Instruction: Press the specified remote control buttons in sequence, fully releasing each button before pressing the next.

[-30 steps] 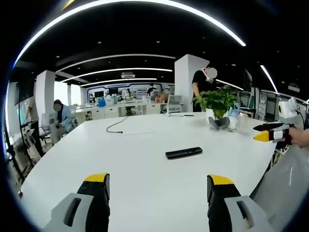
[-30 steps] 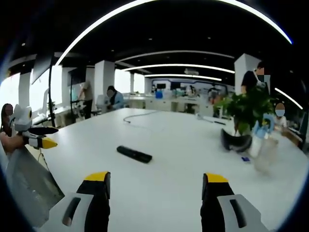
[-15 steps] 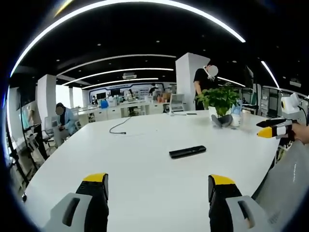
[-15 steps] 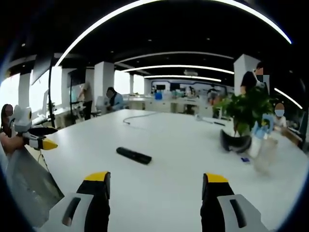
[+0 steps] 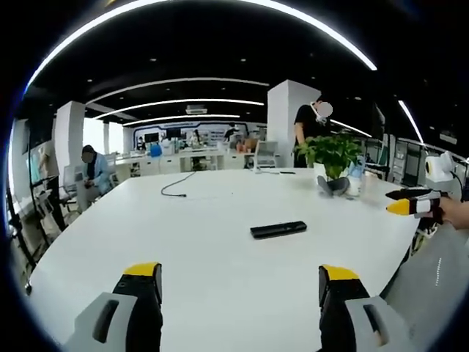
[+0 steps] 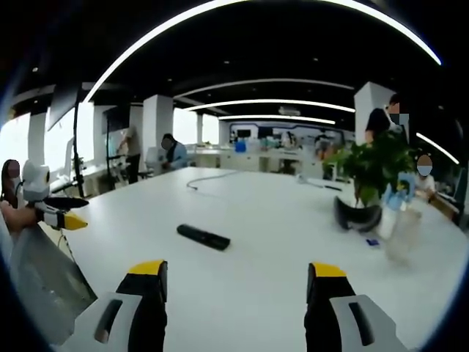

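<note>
In the left gripper view, the left gripper is seen at the bottom of the frame with its yellow-tipped jaws spread wide and nothing held between them. A black cable lies toward the upper left of the white surface. The remote control rests flat just right of the frame's centre, well apart from the jaws. A potted plant stands at the upper right, and the right gripper is seen at the right edge, held off the surface's rim; how far it is open cannot be told from this view.

In the right gripper view, the left gripper appears at the left edge, held by a hand. The remote control lies left of centre, untouched. The right gripper is shown at the bottom of the frame, jaws wide apart and empty. The potted plant stands at the right.

Compared with the pictures of a second ago, very little has changed: the left view has drifted slightly, which is judged to be camera motion, and the remote control has kept its place. No button is judged to have been pressed yet; an approach toward the remote control is still required, and all target objects stay within the workspace.
</note>
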Tool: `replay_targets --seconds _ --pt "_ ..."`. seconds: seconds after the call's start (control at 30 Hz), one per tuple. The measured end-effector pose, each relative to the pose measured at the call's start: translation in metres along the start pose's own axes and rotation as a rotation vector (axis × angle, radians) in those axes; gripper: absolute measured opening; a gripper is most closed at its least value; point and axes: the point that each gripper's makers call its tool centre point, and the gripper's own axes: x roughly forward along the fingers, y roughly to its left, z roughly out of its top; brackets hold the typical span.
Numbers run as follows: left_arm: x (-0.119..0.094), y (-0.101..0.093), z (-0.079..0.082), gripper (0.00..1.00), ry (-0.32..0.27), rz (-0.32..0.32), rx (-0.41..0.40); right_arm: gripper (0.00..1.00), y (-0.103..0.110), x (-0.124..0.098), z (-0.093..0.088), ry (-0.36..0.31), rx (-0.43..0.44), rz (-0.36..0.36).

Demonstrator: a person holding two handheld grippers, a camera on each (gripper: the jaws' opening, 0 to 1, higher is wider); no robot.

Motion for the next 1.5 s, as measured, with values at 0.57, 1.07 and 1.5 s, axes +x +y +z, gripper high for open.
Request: replay_targets --seconds 0.57,1.07,1.5 --pt "0.008 -0.021 -0.024 1.0 0.206 -0.189 -0.172 0.76 0.001 0.003 0.0 -0.001 -0.012 0.016" --pt "0.055 -0.025 -0.017 0.97 0.351 -0.365 0.076 0.72 -0.001 0.002 -0.004 0.017 -0.022 0.001" --pt "0.095 -0.034 0.0 0.96 0.376 -0.465 0.26 0.72 -0.001 0.0 -0.001 0.017 -0.023 -0.017"
